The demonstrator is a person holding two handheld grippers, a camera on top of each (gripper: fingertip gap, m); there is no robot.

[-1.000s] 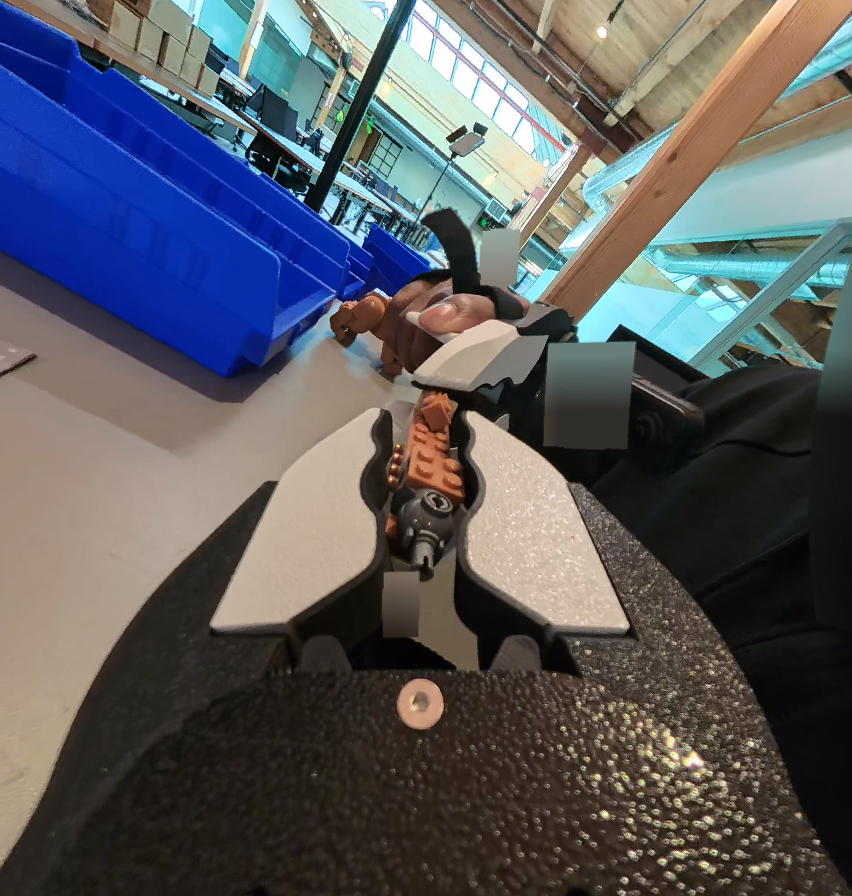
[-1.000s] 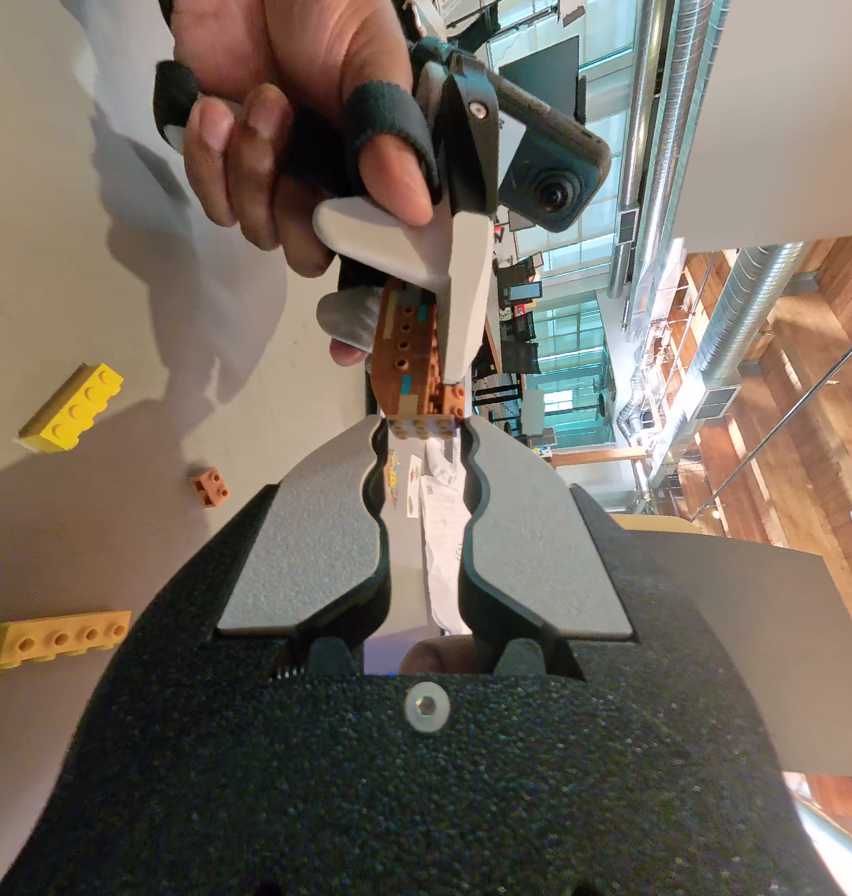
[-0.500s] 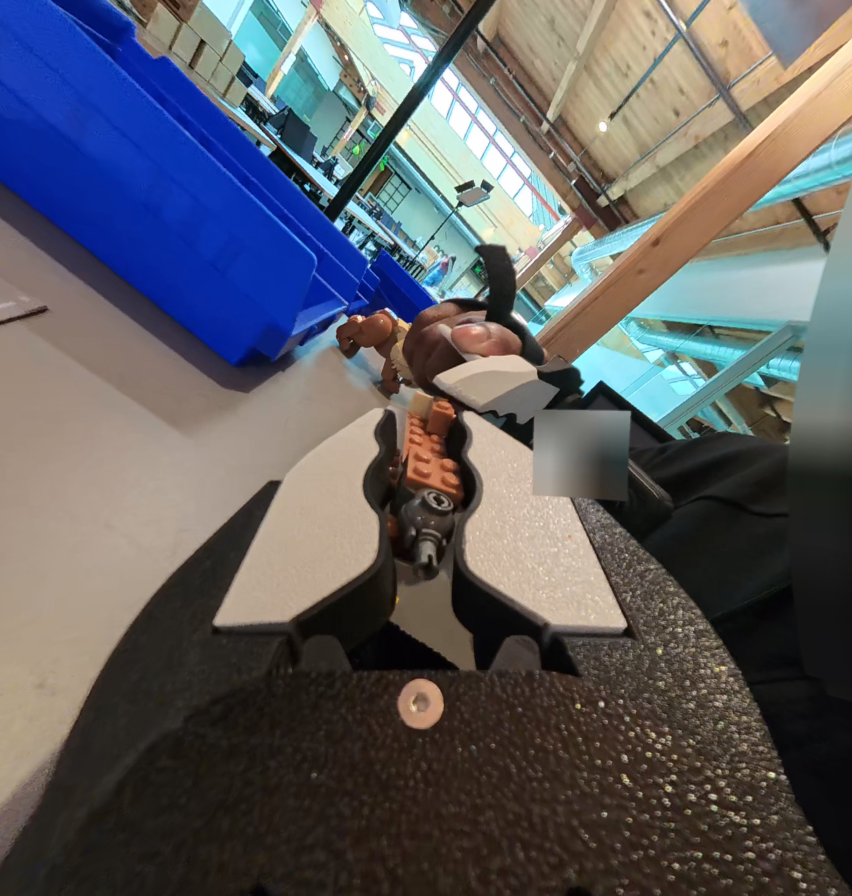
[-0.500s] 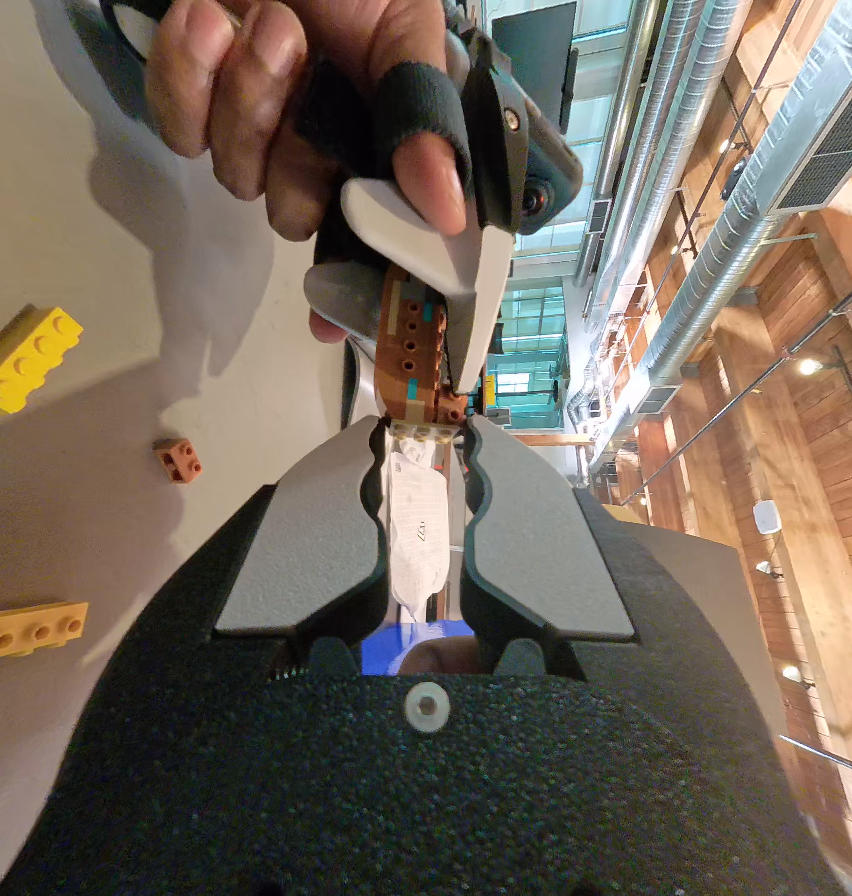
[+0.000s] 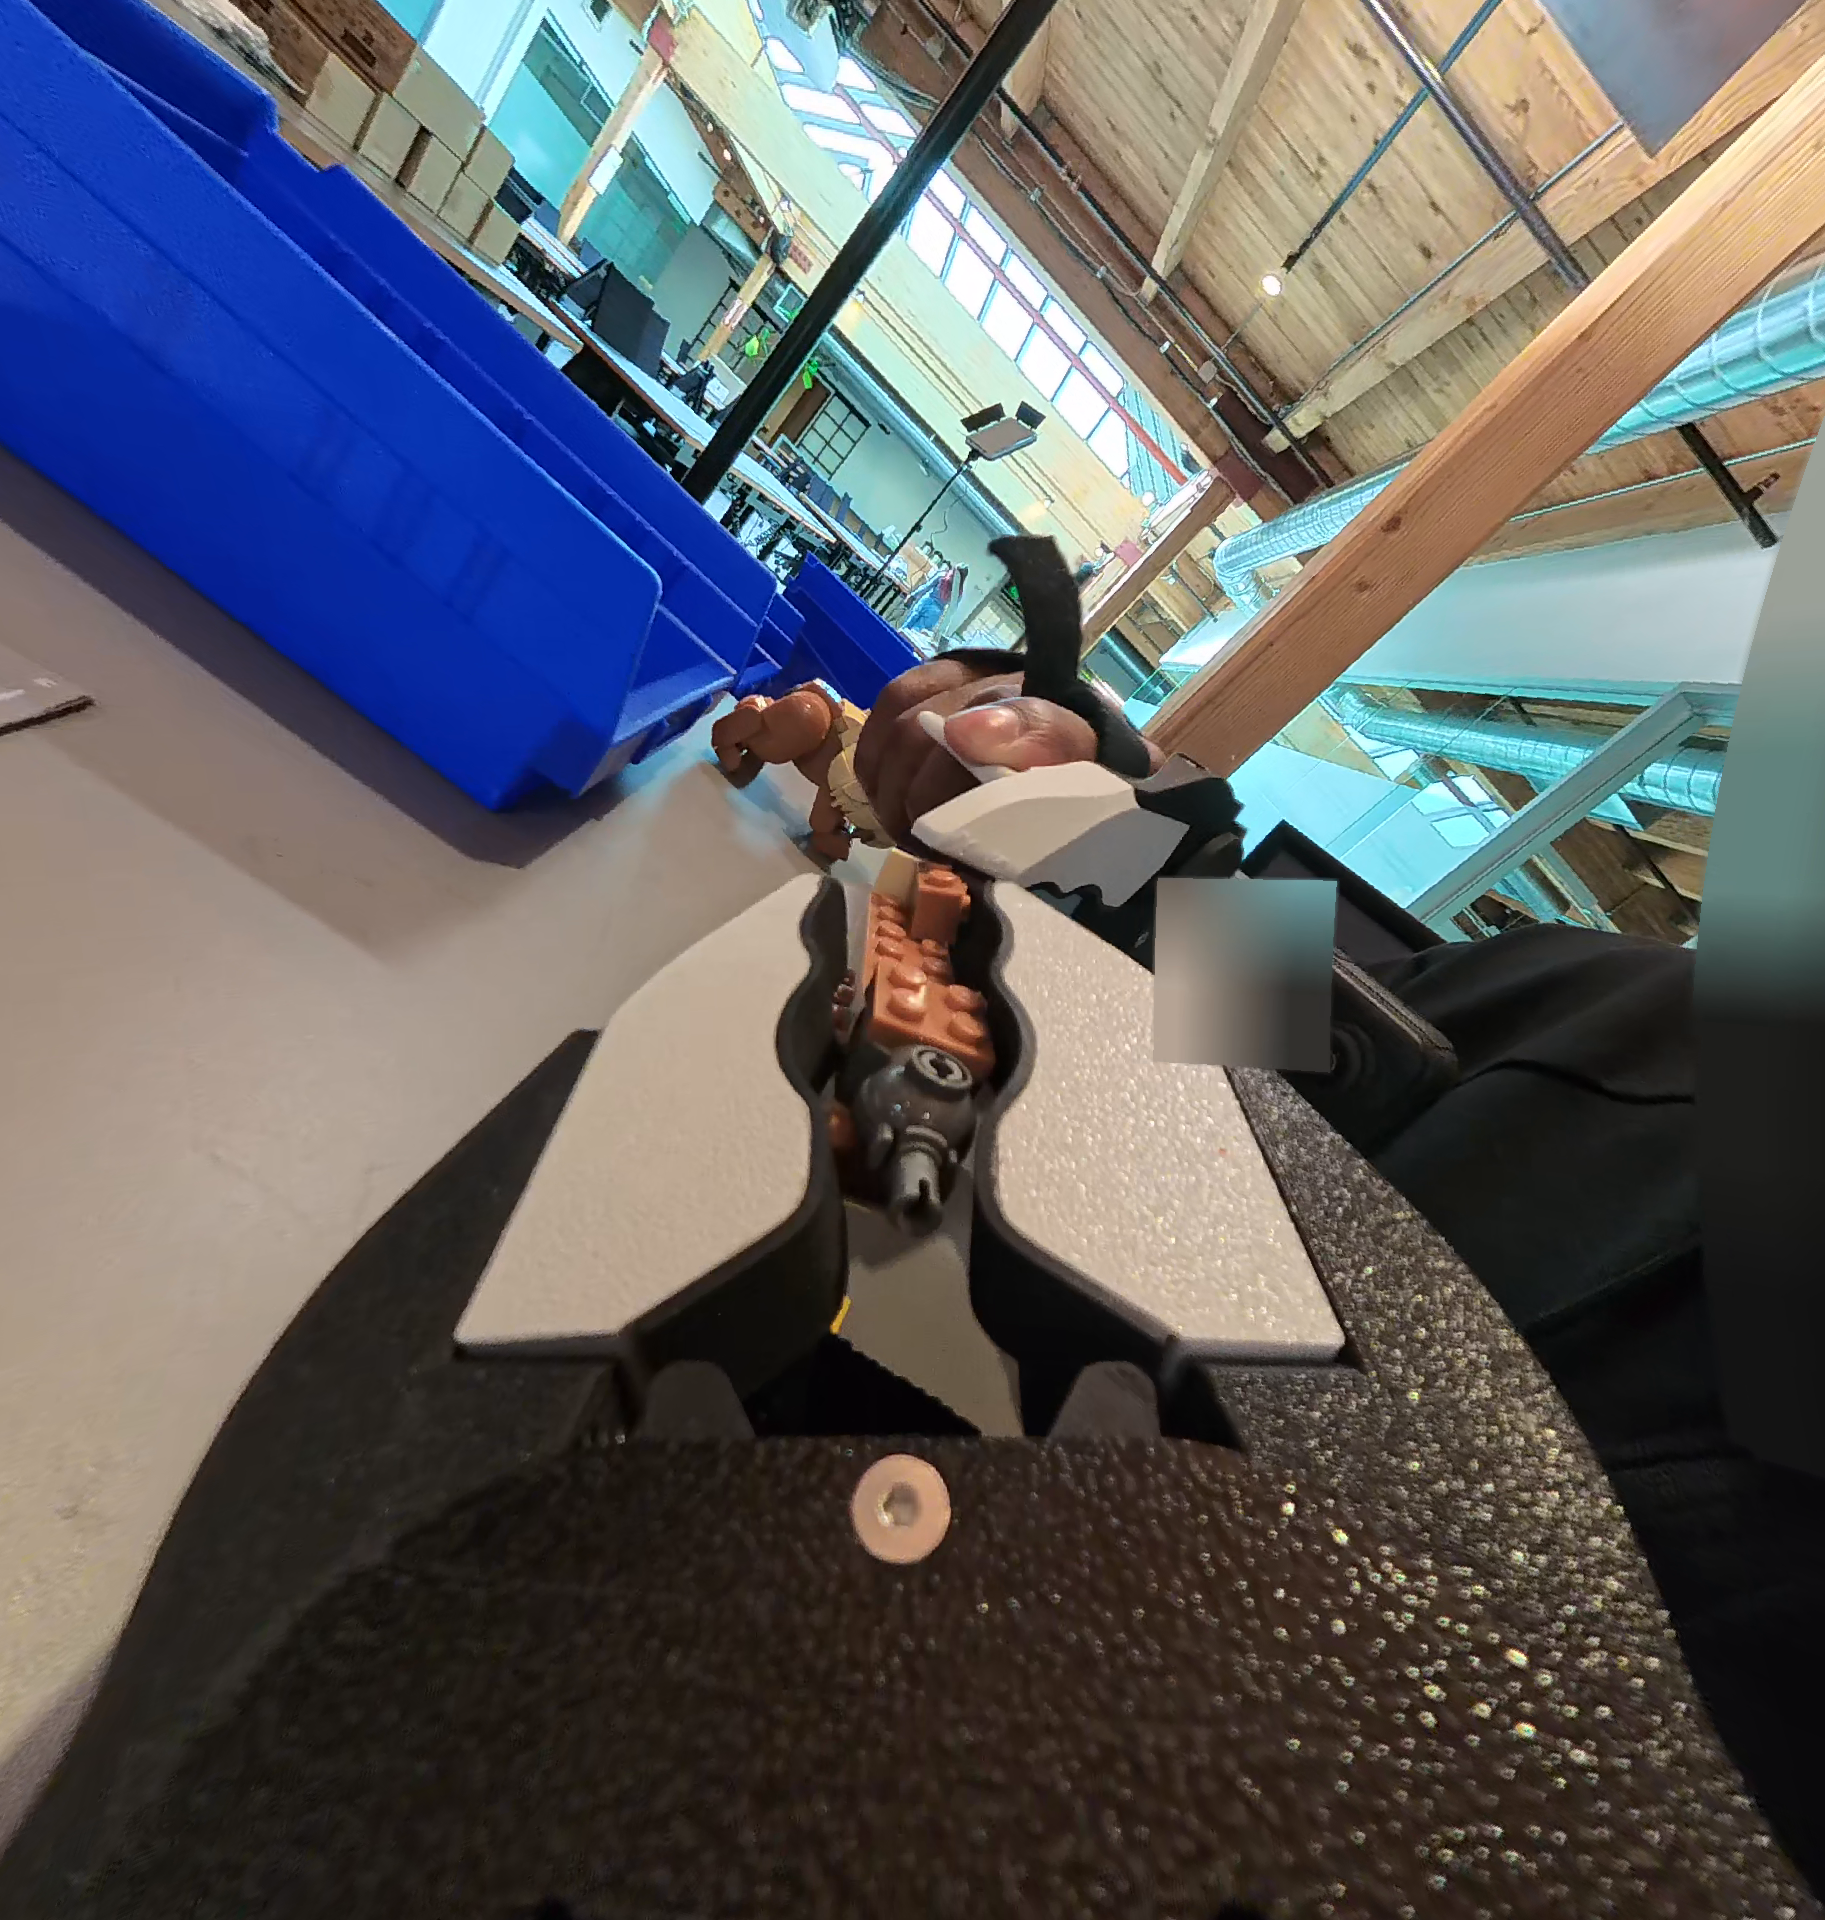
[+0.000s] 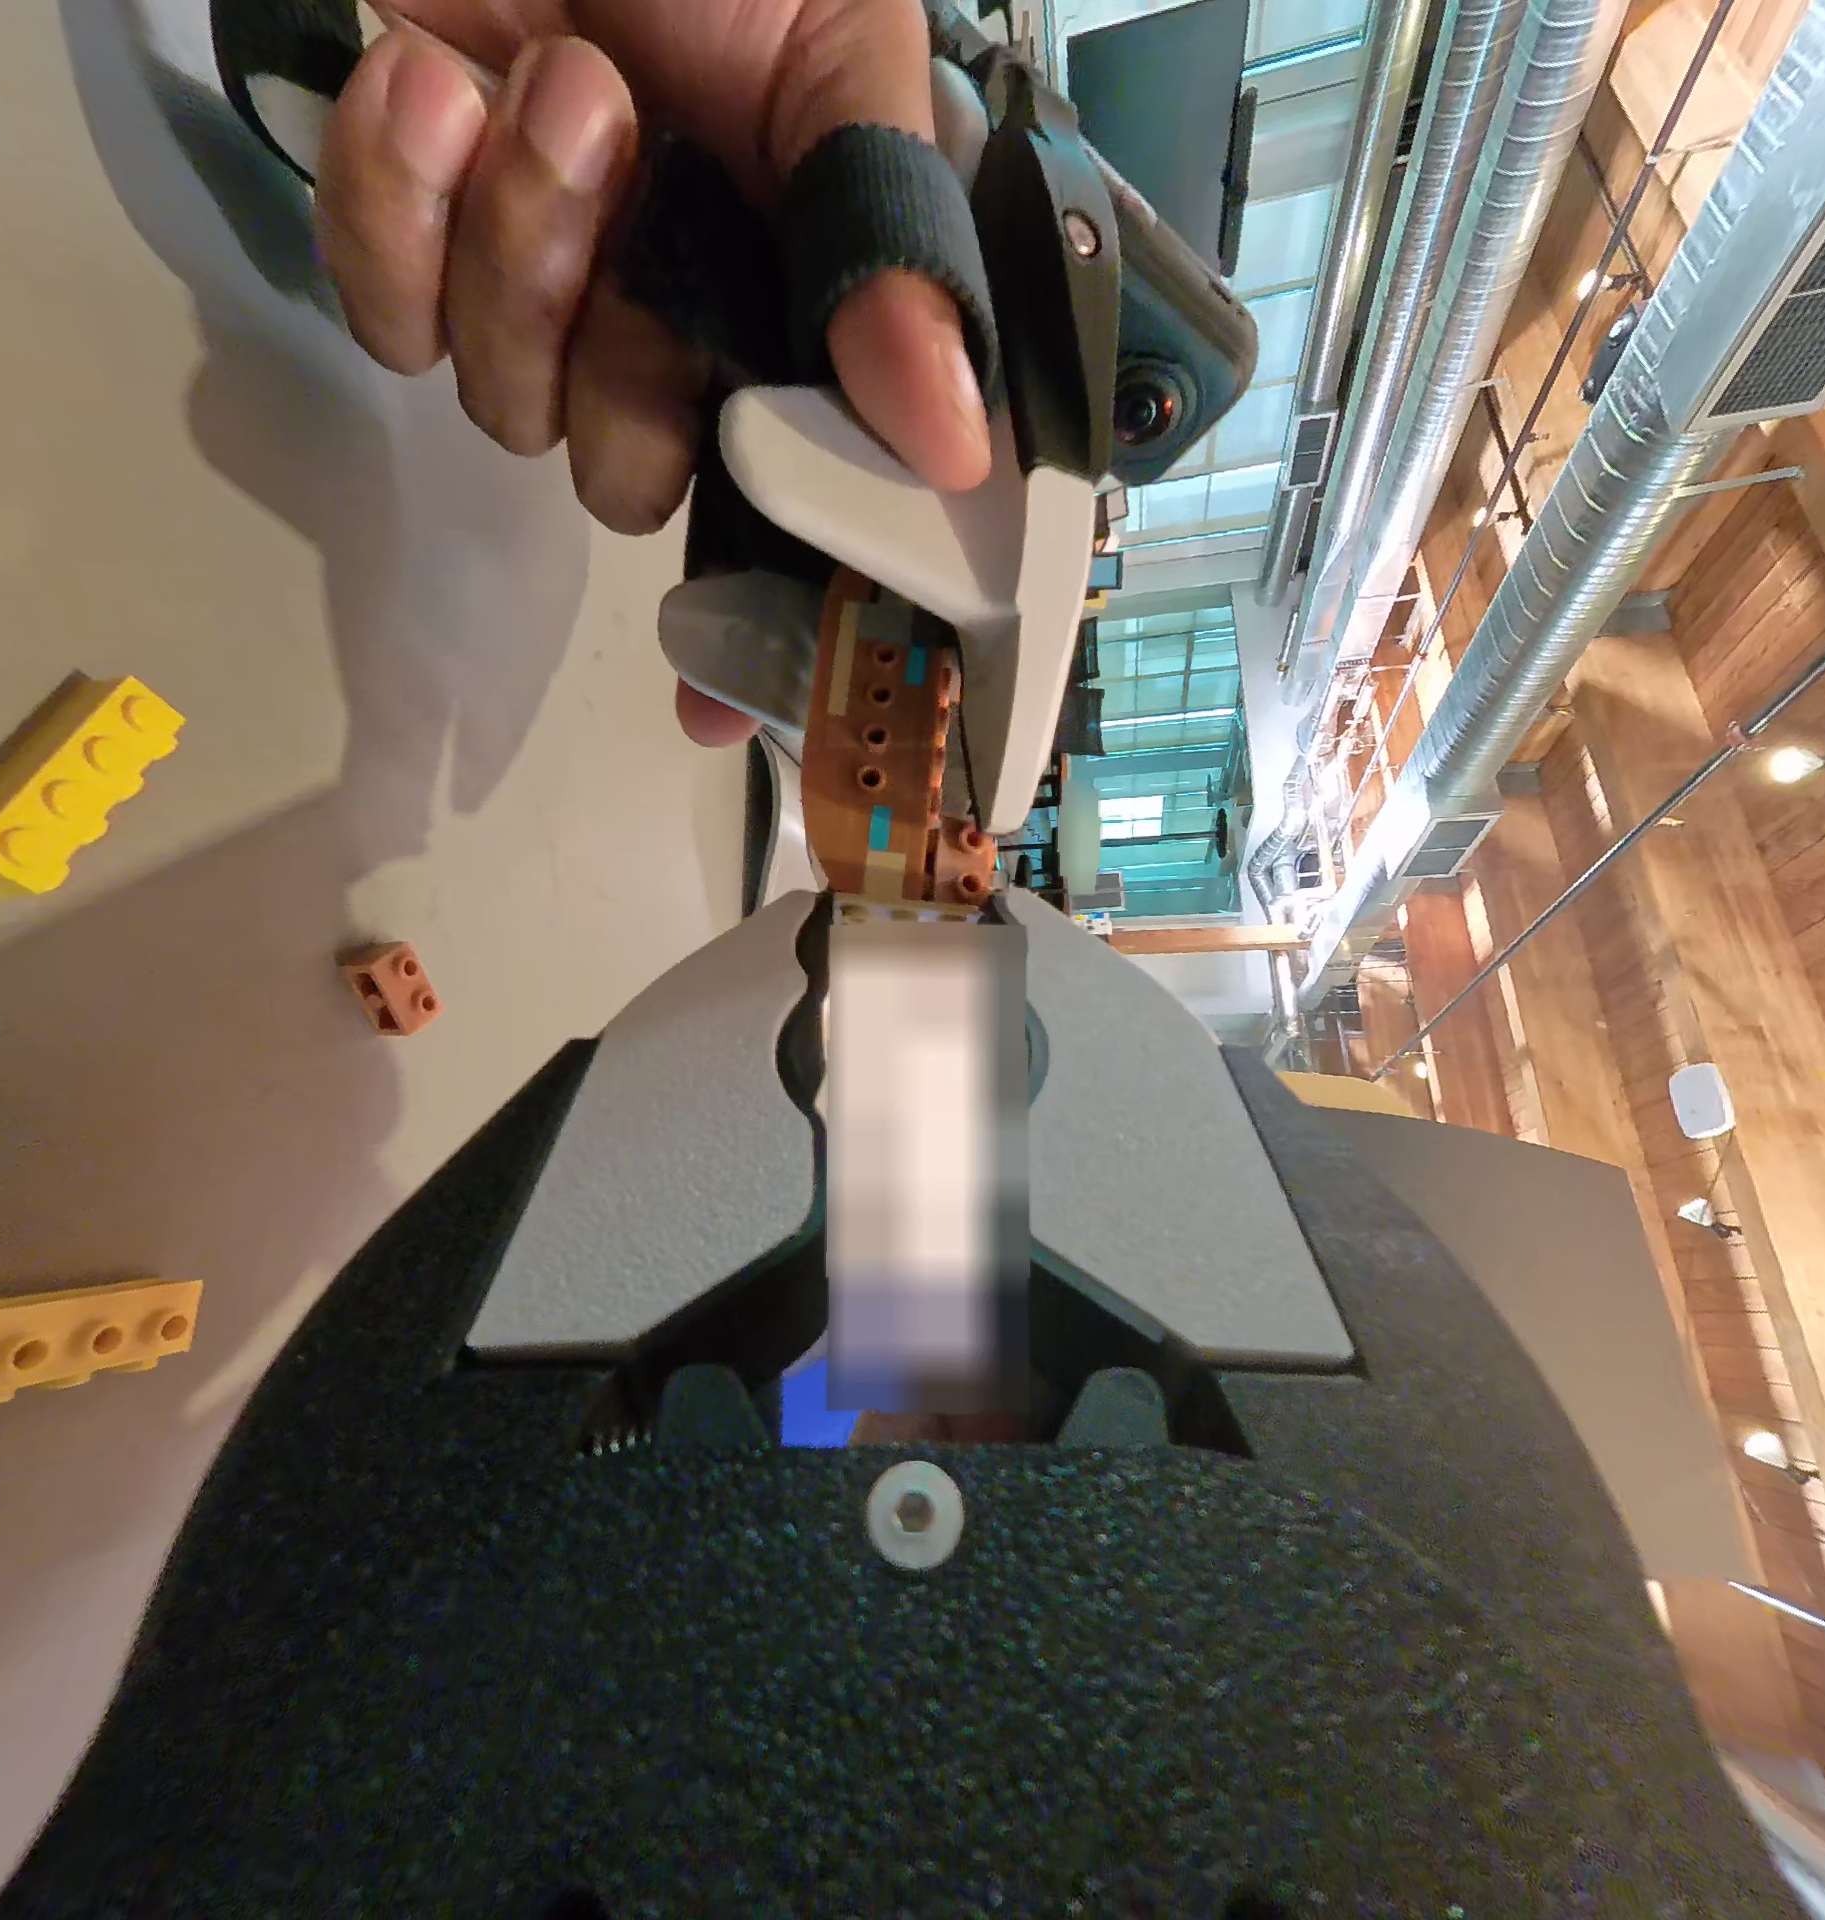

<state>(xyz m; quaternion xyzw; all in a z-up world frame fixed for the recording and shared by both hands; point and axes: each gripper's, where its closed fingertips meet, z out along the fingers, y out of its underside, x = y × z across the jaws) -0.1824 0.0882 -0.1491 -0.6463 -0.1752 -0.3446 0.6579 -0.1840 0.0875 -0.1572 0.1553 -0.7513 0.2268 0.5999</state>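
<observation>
Stretching along the far side of the grey table [image 5: 181, 1039] is a row of big blue bins [image 5: 295, 447], largest of everything in sight. Next in size come the two hand-held tools. The left gripper [image 5: 913, 935] is clenched on a brown brick build [image 5: 923, 997] that has a dark grey round part at its near end; both grey fingers [image 5: 679, 1122] press its sides. The right gripper [image 6: 913, 920] meets the same build [image 6: 877, 769] end-on, and its tips are closed on the tan studded brick [image 6: 903, 912] at the build's tip. A hand [image 6: 617, 208] with black straps over the fingers holds the left gripper above it. On the table lie a yellow brick [image 6: 66, 779], a flat orange-yellow plate [image 6: 66, 1340] and a small brown brick [image 6: 388, 987], well apart from the grippers. Beside the bins stands a small brown brick figure [image 5: 783, 727].
</observation>
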